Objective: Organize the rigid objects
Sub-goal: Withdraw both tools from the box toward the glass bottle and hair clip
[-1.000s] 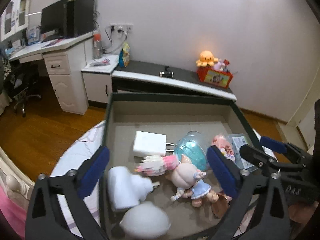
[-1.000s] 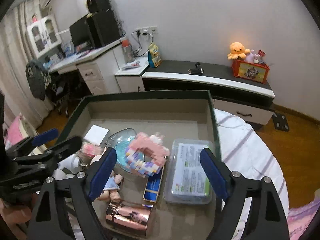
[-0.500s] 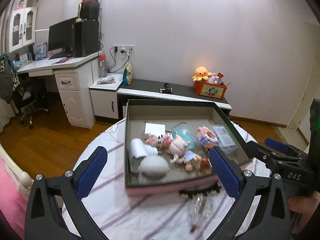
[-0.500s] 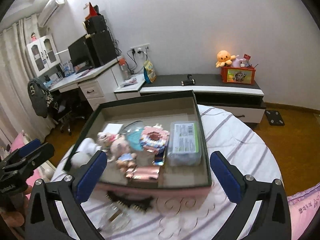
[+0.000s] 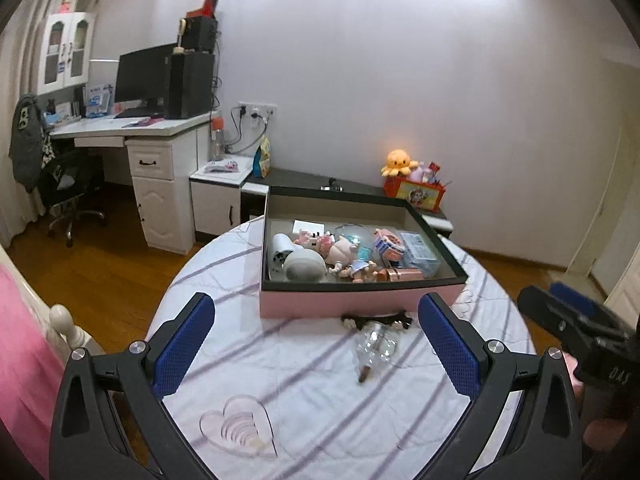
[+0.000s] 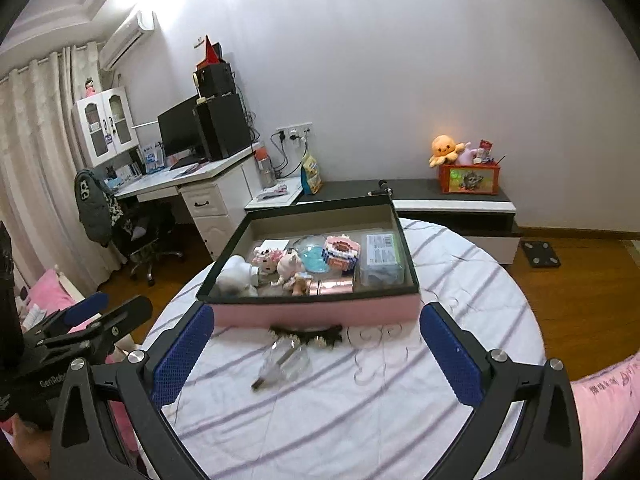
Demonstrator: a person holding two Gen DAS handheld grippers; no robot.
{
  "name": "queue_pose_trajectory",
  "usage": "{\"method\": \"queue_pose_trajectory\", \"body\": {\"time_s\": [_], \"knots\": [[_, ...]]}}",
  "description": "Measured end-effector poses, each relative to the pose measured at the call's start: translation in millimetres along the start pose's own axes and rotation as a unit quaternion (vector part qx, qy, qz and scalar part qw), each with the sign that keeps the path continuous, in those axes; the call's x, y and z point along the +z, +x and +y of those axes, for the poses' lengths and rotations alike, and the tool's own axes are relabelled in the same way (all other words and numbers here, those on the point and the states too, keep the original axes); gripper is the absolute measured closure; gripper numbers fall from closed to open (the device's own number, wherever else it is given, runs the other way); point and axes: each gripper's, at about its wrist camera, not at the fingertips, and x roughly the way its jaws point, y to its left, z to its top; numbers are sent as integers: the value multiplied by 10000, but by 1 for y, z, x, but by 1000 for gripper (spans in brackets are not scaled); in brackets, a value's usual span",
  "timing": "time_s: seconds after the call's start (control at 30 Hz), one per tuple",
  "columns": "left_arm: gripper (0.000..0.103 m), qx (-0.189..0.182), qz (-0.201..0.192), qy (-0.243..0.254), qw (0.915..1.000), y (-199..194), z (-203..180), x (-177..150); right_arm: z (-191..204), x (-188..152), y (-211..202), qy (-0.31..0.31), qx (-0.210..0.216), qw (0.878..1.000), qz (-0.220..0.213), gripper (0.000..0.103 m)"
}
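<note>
A pink box [image 5: 356, 302] with a dark rim stands on the round striped table [image 5: 312, 392]; it also shows in the right wrist view [image 6: 320, 314]. Inside lie a doll [image 5: 344, 250], a white dryer-like item [image 5: 280, 250], a copper tin [image 5: 404, 275], a clear packet [image 6: 380, 258] and other toys. In front of the box lie a clear bottle [image 5: 374, 346], a dark hair clip [image 5: 378, 320] and a clear heart [image 5: 240, 430]. My left gripper [image 5: 318, 344] and right gripper [image 6: 316, 354] are open, empty and held back above the table.
A white desk [image 5: 152, 148] with a monitor and an office chair [image 5: 68, 184] stand at the left. A low cabinet [image 6: 448, 204] with an orange plush and red box runs along the wall. Pink bedding [image 5: 16, 360] lies at the left edge.
Both grippers have pulled back and up from right over the box to well in front of it. The bottle, hair clip and heart have come into view. Both stayed open.
</note>
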Motion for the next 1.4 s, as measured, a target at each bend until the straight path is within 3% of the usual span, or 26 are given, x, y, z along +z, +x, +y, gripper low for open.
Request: {"method": "queue_pose_trajectory", "body": {"time_s": [0.13, 0.43, 0.97, 1.2, 1.4], "knots": [[0, 100, -223, 40, 9997, -19, -2, -20, 9, -24, -26, -72, -130, 9998, -129, 0], [0, 155, -247, -9, 9996, -44, 3, -42, 17, -46, -47, -189, -151, 9996, -172, 0], [0, 103, -54, 69, 9999, -32, -3, -53, 6, -54, -39, -46, -197, 9998, 4, 0], [0, 60, 151, 251, 9996, -8, -15, -52, -3, -52, -30, -8, -262, 9997, 34, 0], [0, -135, 674, 529, 9962, 47, -40, -57, -28, -52, -11, 204, -429, 9987, 166, 0]]}}
